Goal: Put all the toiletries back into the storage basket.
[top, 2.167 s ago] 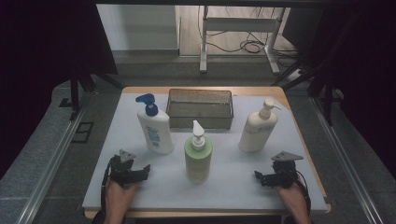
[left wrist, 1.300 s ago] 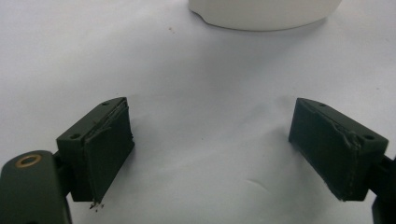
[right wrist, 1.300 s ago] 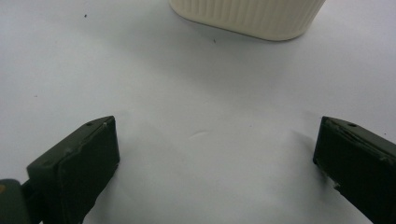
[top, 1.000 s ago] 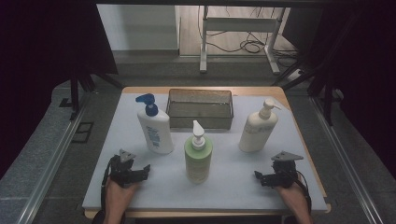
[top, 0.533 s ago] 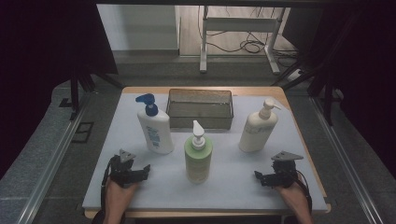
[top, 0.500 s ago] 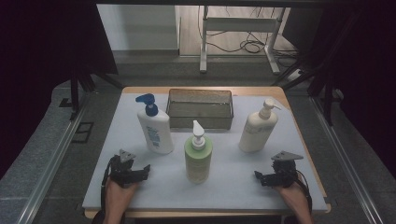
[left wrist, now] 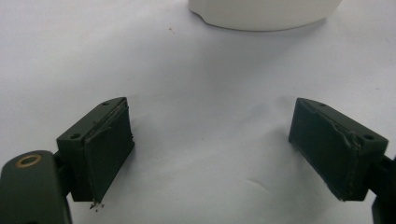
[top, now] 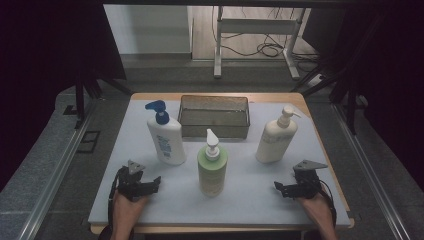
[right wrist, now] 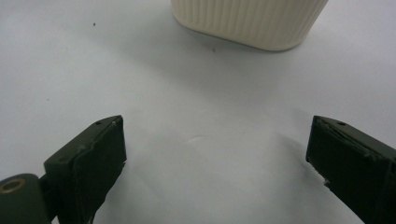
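1. Left gripper (top: pixel 150 184) rests on the mat (top: pixel 250 200) at the near-left edge, jaws released w/ nothing btwn them; in the left gripper view the pads stand wide over bare mat.
2. White bottle w/ blue pump (top: pixel 166 135) stands upright just ahead of the left gripper; its base (left wrist: pixel 264 11) shows straight ahead of those jaws, apart from them.
3. Green bottle (top: pixel 212 165) is upright at centre, btwn the two hands, roughly equally near each.
4. Wire basket (top: pixel 215 116) sits at the far middle, behind the bottles.
5. Cream bottle (top: pixel 276 137) is upright ahead of the right gripper (top: pixel 281 188); its ribbed base (right wrist: pixel 247 21) lies dead ahead of the jaws, not touching. Long axis vertical, so likely a level approach.
6. Right gripper jaws: spread, nothing btwn; they've just been closing a touch.
7. Vs earlier frames: bottles, basket, both hands unmoved.
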`<state>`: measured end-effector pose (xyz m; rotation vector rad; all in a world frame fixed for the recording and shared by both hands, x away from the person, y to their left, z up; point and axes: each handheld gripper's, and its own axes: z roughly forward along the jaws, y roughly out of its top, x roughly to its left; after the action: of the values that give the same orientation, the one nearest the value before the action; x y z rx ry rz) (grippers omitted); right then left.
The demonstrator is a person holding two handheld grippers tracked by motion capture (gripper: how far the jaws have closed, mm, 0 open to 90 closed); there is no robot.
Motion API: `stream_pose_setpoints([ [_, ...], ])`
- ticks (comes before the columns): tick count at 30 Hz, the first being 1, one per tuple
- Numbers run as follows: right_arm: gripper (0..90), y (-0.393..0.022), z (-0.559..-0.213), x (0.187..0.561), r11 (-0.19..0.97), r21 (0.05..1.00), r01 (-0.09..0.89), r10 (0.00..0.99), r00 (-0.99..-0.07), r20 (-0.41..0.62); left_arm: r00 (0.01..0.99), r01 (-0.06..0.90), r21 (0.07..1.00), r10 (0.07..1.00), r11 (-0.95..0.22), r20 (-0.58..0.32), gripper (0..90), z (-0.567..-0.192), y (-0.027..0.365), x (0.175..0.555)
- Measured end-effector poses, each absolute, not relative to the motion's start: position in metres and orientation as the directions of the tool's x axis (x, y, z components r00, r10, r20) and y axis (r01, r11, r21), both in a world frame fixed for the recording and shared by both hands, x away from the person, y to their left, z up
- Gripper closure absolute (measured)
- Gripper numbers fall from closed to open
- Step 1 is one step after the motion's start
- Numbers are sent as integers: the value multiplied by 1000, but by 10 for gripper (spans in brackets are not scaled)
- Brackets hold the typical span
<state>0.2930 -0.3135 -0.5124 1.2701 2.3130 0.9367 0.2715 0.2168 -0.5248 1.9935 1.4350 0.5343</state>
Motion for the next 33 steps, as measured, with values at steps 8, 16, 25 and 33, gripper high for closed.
stream_pose_setpoints([
  [8,138,-318,-507,300,367,699,614,832,-553,48,329,694,686,944,-219,-31,129,-525,217,272],
  [16,198,-325,-501,306,338,699,631,847,-528,67,329,694,685,944,-220,-30,129,-525,217,271],
  [25,473,-334,-492,318,330,703,630,852,-520,66,329,694,686,944,-220,-30,129,-525,217,271],
  [33,736,-340,-488,330,346,700,625,856,-516,37,329,694,686,944,-220,-30,129,-525,217,271],
])
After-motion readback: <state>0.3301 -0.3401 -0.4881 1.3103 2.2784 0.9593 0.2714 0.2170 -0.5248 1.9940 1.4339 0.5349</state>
